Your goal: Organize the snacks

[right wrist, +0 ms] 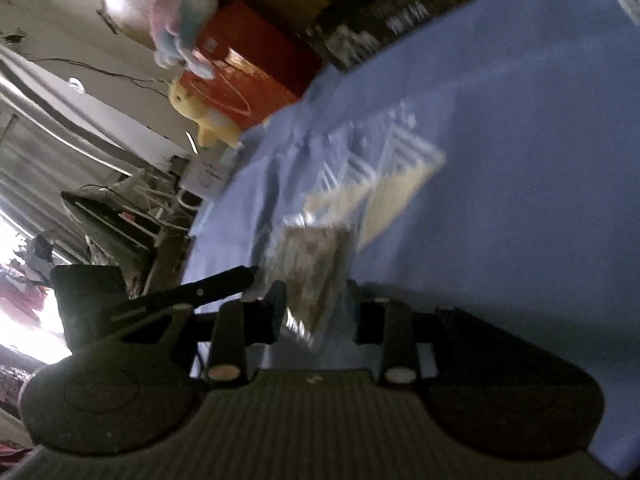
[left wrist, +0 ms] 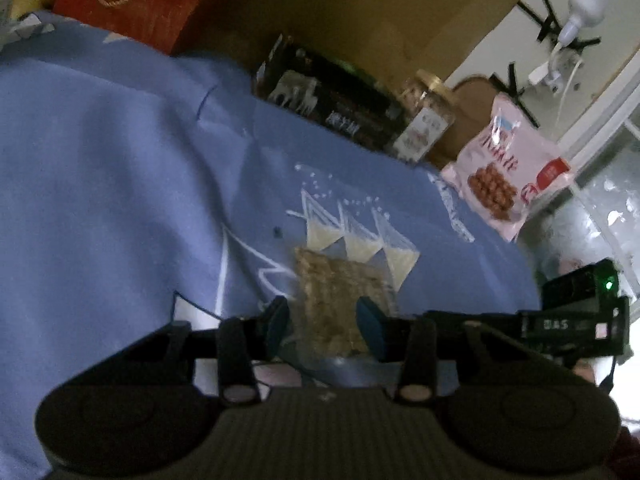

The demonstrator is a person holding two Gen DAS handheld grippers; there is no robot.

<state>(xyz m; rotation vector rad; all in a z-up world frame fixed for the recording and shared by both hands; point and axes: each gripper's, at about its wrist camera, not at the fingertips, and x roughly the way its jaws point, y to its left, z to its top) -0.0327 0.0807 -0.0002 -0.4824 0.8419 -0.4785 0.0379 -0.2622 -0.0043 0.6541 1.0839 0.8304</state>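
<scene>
At lower centre of the left wrist view, the left tool [left wrist: 323, 326] is being held partly open around a clear-wrapped cracker packet [left wrist: 340, 300] lying on the blue cloth [left wrist: 120, 160]. In the blurred right wrist view, the right tool [right wrist: 320, 312] is also being held apart around the packet [right wrist: 312, 272]. A pink snack bag [left wrist: 508, 172], jar [left wrist: 424, 120] and dark box [left wrist: 328, 96] are being shown upper right.

Dark box [left wrist: 332, 96] print blurred and unreadable, jar [left wrist: 426, 120] label illegible, right-wrist snack packet [right wrist: 316, 272] motion-smeared
</scene>
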